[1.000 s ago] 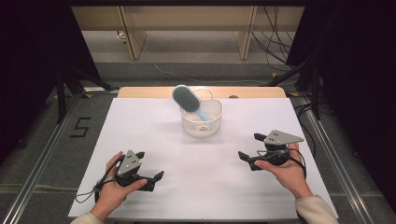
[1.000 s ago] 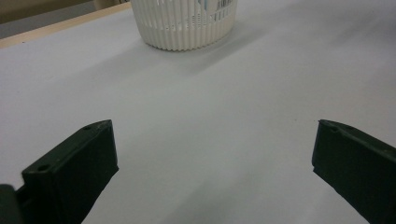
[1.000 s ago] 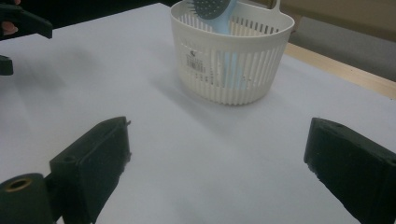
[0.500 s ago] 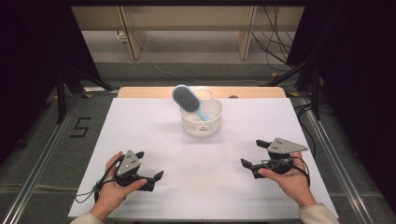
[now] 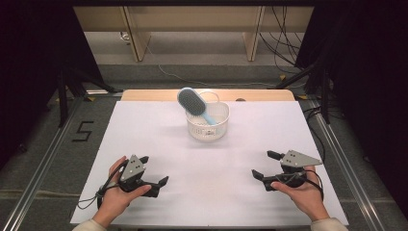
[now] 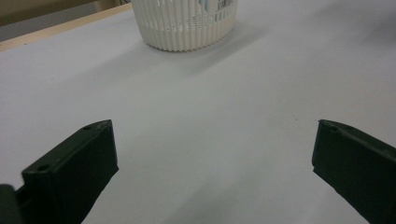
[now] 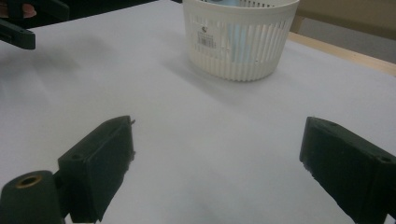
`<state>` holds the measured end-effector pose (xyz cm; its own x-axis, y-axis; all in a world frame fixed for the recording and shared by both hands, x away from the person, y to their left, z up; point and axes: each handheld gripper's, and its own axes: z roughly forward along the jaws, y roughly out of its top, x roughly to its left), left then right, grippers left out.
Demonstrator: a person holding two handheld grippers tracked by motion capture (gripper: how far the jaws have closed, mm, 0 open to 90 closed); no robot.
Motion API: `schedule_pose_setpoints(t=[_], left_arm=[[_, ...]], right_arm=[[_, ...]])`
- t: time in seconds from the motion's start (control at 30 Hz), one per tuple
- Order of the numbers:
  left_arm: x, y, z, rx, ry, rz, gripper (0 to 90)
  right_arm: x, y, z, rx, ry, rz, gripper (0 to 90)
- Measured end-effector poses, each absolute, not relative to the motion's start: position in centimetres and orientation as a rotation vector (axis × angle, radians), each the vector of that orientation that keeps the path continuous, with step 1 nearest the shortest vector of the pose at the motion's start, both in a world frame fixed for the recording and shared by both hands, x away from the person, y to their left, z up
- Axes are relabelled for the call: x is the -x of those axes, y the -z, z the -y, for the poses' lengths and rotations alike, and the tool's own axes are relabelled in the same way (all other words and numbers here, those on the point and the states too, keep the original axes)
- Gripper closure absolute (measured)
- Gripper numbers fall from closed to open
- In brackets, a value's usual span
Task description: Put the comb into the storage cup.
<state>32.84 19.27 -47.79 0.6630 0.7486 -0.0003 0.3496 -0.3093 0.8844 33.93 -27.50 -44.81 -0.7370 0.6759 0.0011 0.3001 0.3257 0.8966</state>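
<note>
A white slatted basket (image 5: 208,126) stands at the far middle of the white table (image 5: 144,130). A brush with a grey-blue head (image 5: 192,102) and a light blue handle leans out of the basket toward the left. My left gripper (image 5: 155,169) rests near the front left, held in a hand, open and empty. At the front right, my right gripper (image 5: 262,163) is also open and empty. In the left gripper view the basket (image 6: 187,23) lies ahead of the wide-apart jaws. In the right gripper view the basket (image 7: 240,42) carries a barcode label.
A wooden strip (image 5: 144,95) edges the table's far side. Dark stands and cables (image 5: 288,57) sit on the floor beyond. The left gripper (image 7: 18,28) appears at the top left of the right gripper view. White surface stretches between both grippers and the basket.
My right gripper has drawn back toward the table's front edge and slightly right. The left gripper, the basket and the brush have stayed put.
</note>
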Motion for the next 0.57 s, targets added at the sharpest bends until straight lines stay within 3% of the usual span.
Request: schedule_pose_setpoints(t=[0.57], left_arm=[[-32.87, 47.77, -19.18, -1.917, -0.517, -0.855, 0.0]], right_arm=[[-33.51, 45.33, 27.97, -0.870, -1.386, -2.221, 10.6]])
